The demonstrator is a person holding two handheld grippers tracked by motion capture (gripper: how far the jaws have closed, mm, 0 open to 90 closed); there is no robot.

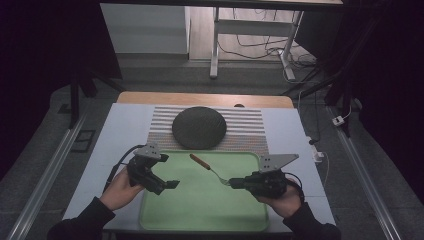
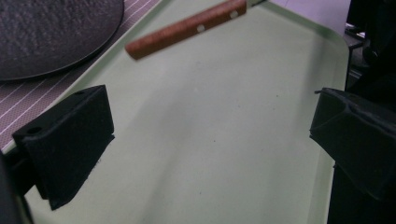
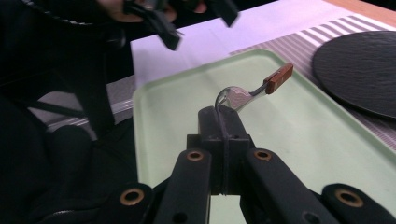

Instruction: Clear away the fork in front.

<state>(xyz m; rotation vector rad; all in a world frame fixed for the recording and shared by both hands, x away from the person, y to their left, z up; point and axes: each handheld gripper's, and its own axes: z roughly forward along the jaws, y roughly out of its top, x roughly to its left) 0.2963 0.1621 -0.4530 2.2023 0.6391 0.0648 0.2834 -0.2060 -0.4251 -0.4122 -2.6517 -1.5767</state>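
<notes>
Green tray (image 1: 200,210) lies on a white table (image 1: 120,130); right gripper (image 1: 234,183) clenches a fork (image 1: 212,170), left gripper (image 1: 172,184) released.

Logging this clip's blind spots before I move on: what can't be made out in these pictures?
- Fork tines: clamped inside the right gripper in the right gripper view, too small in the high view.
- Small dark thing behind the dark round plate: too small, partly hidden by the table edge.
- Fork handle's far end: cut off by the top edge of the left gripper view.
- Left gripper: blurred in the right gripper view.
</notes>
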